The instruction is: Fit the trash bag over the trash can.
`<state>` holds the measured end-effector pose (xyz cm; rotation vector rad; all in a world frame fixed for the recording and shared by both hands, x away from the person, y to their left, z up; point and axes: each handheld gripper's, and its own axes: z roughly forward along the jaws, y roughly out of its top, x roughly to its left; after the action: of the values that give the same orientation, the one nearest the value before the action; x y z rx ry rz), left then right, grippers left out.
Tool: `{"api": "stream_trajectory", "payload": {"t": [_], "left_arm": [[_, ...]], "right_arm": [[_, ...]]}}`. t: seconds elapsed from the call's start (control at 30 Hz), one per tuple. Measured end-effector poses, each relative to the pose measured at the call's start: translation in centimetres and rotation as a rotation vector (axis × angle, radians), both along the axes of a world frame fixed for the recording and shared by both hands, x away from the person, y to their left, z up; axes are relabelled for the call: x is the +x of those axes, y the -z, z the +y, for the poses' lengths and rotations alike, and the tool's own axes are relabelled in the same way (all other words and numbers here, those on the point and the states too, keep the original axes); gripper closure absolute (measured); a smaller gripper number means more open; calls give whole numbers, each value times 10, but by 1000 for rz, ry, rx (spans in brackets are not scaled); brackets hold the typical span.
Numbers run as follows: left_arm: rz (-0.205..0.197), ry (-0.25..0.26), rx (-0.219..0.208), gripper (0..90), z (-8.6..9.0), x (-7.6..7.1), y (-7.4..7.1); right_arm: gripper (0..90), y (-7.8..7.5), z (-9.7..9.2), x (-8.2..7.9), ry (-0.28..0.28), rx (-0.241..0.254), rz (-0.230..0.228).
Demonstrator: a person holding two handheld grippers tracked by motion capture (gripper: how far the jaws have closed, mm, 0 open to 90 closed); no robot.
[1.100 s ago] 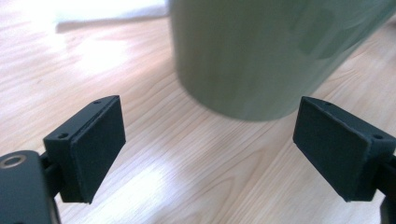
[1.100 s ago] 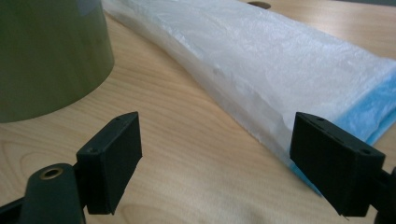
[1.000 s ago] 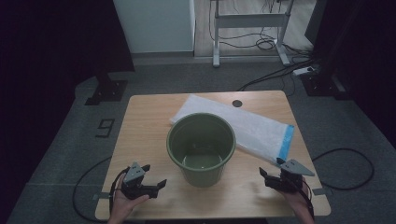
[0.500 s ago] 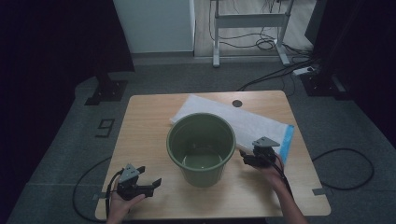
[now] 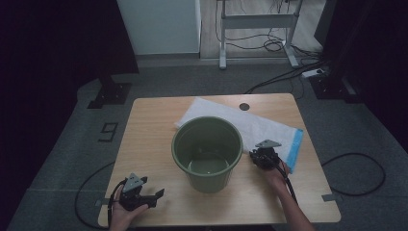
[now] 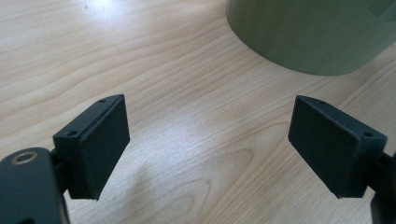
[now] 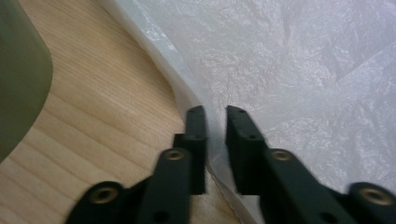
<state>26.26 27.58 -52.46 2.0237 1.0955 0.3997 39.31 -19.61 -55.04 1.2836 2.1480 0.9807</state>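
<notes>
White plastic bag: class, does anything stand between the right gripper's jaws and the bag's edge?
Nothing visible does. The right gripper has just been closing its jaws astride the white plastic bag edge, beside the green bucket.

A light wooden table (image 5: 154, 144) carries 2 things. A green bucket (image 5: 208, 153) stands upright near its middle. A white plastic bag (image 5: 260, 129) with a blue end strip lies flat behind and to the right of the bucket, partly hidden by it. A small dark round disc (image 5: 244, 106) sits in the tabletop behind the bucket, just beyond the bag.
</notes>
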Motion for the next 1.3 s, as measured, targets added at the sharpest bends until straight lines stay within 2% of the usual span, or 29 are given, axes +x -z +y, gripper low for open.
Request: {"api": "stream_trajectory", "payload": {"t": [0.07, 0.1, 0.17, 0.2, 0.23, 0.27, 0.3, 0.33, 0.37, 0.47, 0.53, 0.57, 0.63, 0.77, 0.83, 0.87, 0.9, 0.93, 0.97, 1.0, 1.03, 1.07, 1.1, 1.13, 1.17, 1.2, 1.23, 1.3], "left_arm": [[-1, -3, 5, 128, 1, 1, 0], [-3, -5, 5, 129, 2, 1, -1], [-5, -11, -7, 130, 4, 0, -2], [-5, -11, -7, 132, 4, 0, -2], [-6, -12, -11, 133, 6, -1, -2], [-6, -12, -11, 133, 6, -1, -2], [-9, -15, -9, 135, 7, -1, -3], [-9, -15, -9, 138, 7, -1, -3], [-12, -16, -7, 138, 8, 0, -5], [-6, -21, -23, 138, 8, 0, -5], [-6, -18, -25, 138, 7, 0, -6], [-7, -15, -18, 138, 6, -1, -6], [-7, -18, -15, 138, 6, 0, -6], [-8, -23, -22, 138, 6, -2, -7], [-13, -25, -24, 138, 7, -5, -8], [-13, -25, -24, 138, 7, -5, -8], [-14, -27, -27, 138, 7, -5, -8], [-13, -30, -31, 138, 8, -5, -8], [-12, -37, -43, 138, 10, -6, -8], [-12, -37, -43, 138, 10, -6, -8], [-10, -38, -55, 138, 11, -6, -8], [-10, -38, -55, 138, 11, -6, -8], [-9, -40, -59, 139, 12, -7, -8], [-9, -42, -62, 139, 13, -7, -8], [-9, -42, -61, 138, 13, -8, -8], [-9, -42, -61, 139, 13, -8, -8], [-9, -42, -57, 139, 14, -9, -7], [-7, -42, -56, 138, 15, -10, -6]], "right_arm": [[872, -2, -2, -2, -6, -23, -3], [885, -3, -4, -6, -5, -23, -16], [889, -3, -15, -22, 8, -7, -17], [889, -3, -15, -22, 8, -7, -17], [889, -2, -27, -39, 16, 12, -21], [889, -2, -27, -39, 16, 12, -21], [889, -1, -39, -56, 11, 20, -43], [889, -1, -39, -56, 11, 20, -43], [889, 0, -53, -72, 7, 15, -43], [889, -4, -72, -91, 25, 37, -40], [889, -5, -78, -97, 24, 32, -43], [886, -4, -88, -108, 26, 14, -50], [877, 0, -97, -116, 30, 23, -57], [833, 2, -104, -121, 49, 20, -62], [668, 1, -101, -121, 65, 23, -70], [668, 1, -101, -121, 65, 23, -70], [459, -5, -89, -121, 92, 7, -118], [459, -5, -89, -121, 92, 7, -118], [338, -13, -75, -118, 111, -2, -155], [338, -13, -75, -118, 111, -2, -155], [285, -20, -58, -111, 92, 13, -169], [285, -20, -58, -111, 92, 13, -169], [262, -25, -40, -100, 50, 33, -161], [262, -25, -40, -100, 50, 33, -161], [254, -25, -23, -85, 9, 32, -153], [254, -25, -23, -85, 9, 32, -153], [254, -24, -9, -70, -35, 35, -124], [254, -21, 2, -57, -56, 35, -107]]}}
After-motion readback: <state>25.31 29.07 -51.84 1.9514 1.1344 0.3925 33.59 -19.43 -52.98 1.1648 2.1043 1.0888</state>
